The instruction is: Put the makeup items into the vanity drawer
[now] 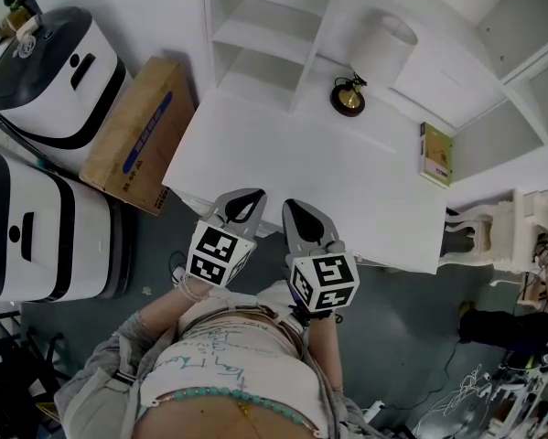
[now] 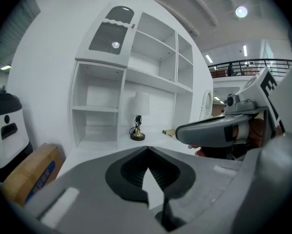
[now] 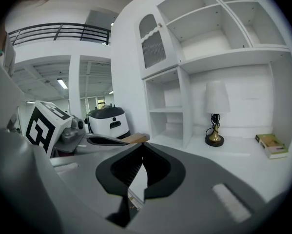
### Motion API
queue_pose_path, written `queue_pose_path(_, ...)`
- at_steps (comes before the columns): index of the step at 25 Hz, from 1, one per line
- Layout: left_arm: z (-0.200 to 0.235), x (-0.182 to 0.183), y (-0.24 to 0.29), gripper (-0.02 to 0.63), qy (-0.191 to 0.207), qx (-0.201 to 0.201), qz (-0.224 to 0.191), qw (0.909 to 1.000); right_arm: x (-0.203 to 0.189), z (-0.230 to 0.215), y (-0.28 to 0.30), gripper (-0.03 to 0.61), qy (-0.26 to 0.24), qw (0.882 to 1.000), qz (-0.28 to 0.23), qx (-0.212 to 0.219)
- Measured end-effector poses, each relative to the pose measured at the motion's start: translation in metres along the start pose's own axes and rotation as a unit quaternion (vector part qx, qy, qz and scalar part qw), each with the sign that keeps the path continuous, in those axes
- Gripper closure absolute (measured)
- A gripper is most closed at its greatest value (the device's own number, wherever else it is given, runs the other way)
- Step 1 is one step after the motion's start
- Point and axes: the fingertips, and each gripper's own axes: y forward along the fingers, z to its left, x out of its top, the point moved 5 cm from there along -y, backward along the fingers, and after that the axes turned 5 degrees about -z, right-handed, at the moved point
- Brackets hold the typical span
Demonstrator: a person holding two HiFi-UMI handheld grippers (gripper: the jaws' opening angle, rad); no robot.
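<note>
The white vanity table (image 1: 301, 167) with its open shelves (image 1: 255, 44) stands in front of me. No makeup items and no open drawer show in any view. My left gripper (image 1: 245, 195) (image 2: 146, 148) is held over the table's front edge, its jaws closed tip to tip with nothing between them. My right gripper (image 1: 290, 206) (image 3: 143, 145) is right beside it, also shut and empty. Each gripper shows in the other's view: the right gripper (image 2: 216, 131) and the left gripper (image 3: 104, 140).
A small lamp with a brass base (image 1: 349, 97) (image 3: 215, 139) and a book (image 1: 435, 154) (image 3: 271, 145) sit on the tabletop. A cardboard box (image 1: 132, 135) and two white machines (image 1: 54, 71) (image 1: 36, 231) stand left of the table. A white chair (image 1: 507, 231) stands at the right.
</note>
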Motion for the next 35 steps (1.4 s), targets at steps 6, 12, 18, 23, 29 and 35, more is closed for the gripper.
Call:
queue_pose_path(6, 0.002, 0.012, -0.003, 0.614, -0.002, 0.003, -0.014, 0.9999, 0.007, 0.004, 0.004, 0.551, 0.008, 1.0, -0.008, 0.002)
queue_pose_path(12, 0.0, 0.028, -0.006, 0.614, -0.003, 0.003, -0.037, 0.9993, 0.016, 0.005, 0.006, 0.551, 0.008, 1.0, -0.021, 0.003)
queue_pose_path(18, -0.002, 0.041, -0.011, 0.614, -0.002, 0.004, -0.058, 0.9983, 0.027, 0.005, 0.008, 0.551, 0.005, 0.999, -0.038, 0.003)
queue_pose_path(23, -0.003, 0.05, -0.017, 0.614, -0.001, 0.005, -0.073, 0.9973, 0.035, 0.009, 0.007, 0.551, 0.001, 0.999, -0.048, 0.005)
queue_pose_path(29, -0.006, 0.058, -0.021, 0.614, -0.001, 0.005, -0.085, 0.9964, 0.042, 0.012, 0.003, 0.551, -0.006, 0.998, -0.058, 0.009)
queue_pose_path(35, -0.008, 0.059, -0.023, 0.614, 0.0, 0.004, -0.087, 0.9962, 0.042, 0.015, 0.002, 0.551, -0.011, 0.998, -0.052, 0.018)
